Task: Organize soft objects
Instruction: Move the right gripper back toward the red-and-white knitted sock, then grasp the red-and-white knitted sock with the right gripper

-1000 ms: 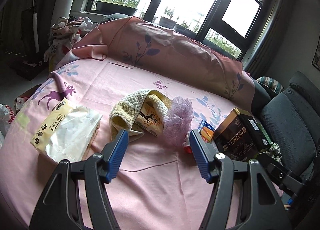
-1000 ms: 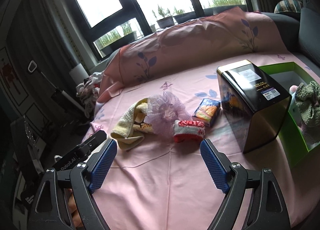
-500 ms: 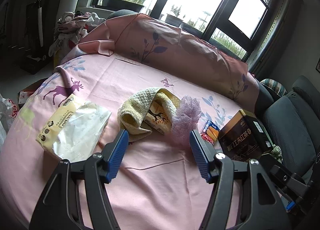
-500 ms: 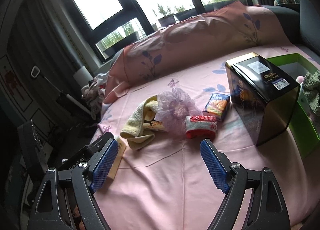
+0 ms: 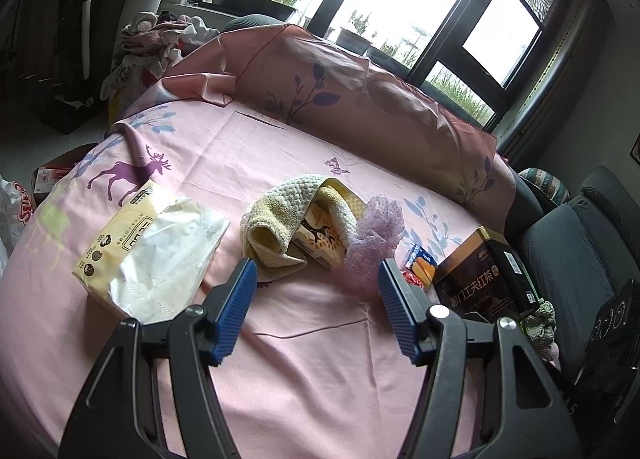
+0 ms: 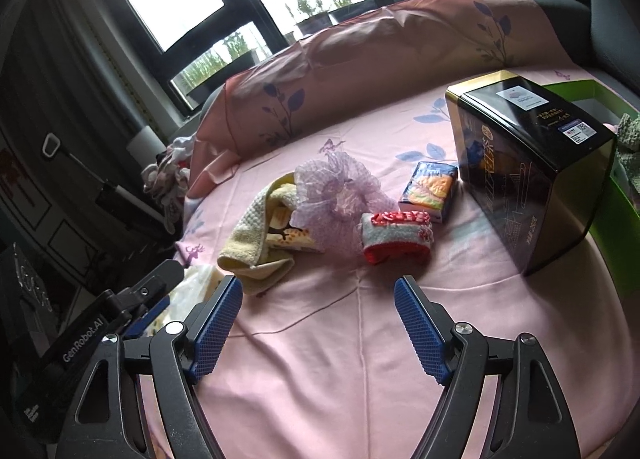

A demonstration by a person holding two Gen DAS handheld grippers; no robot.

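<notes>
A yellow waffle towel (image 5: 276, 227) (image 6: 256, 235) lies draped over a small printed box (image 5: 320, 239) on the pink bedsheet. A purple mesh bath puff (image 5: 376, 231) (image 6: 336, 191) sits to its right. A rolled red-and-white cloth (image 6: 396, 235) lies next to the puff. A tissue pack (image 5: 148, 255) lies at the left. My left gripper (image 5: 314, 275) is open and empty, just short of the towel. My right gripper (image 6: 318, 295) is open and empty, short of the towel and the rolled cloth.
A black tea tin (image 6: 528, 171) (image 5: 484, 279) stands at the right, with a small blue-orange packet (image 6: 430, 185) beside it. A green box (image 6: 612, 203) holding a grey-green soft thing (image 6: 628, 143) lies behind the tin. A long pink pillow (image 5: 340, 87) lines the far side.
Both grippers have pulled back and to the left a little; the tissue pack and towel now sit more to the right in the left view. Nothing on the bed has moved.
</notes>
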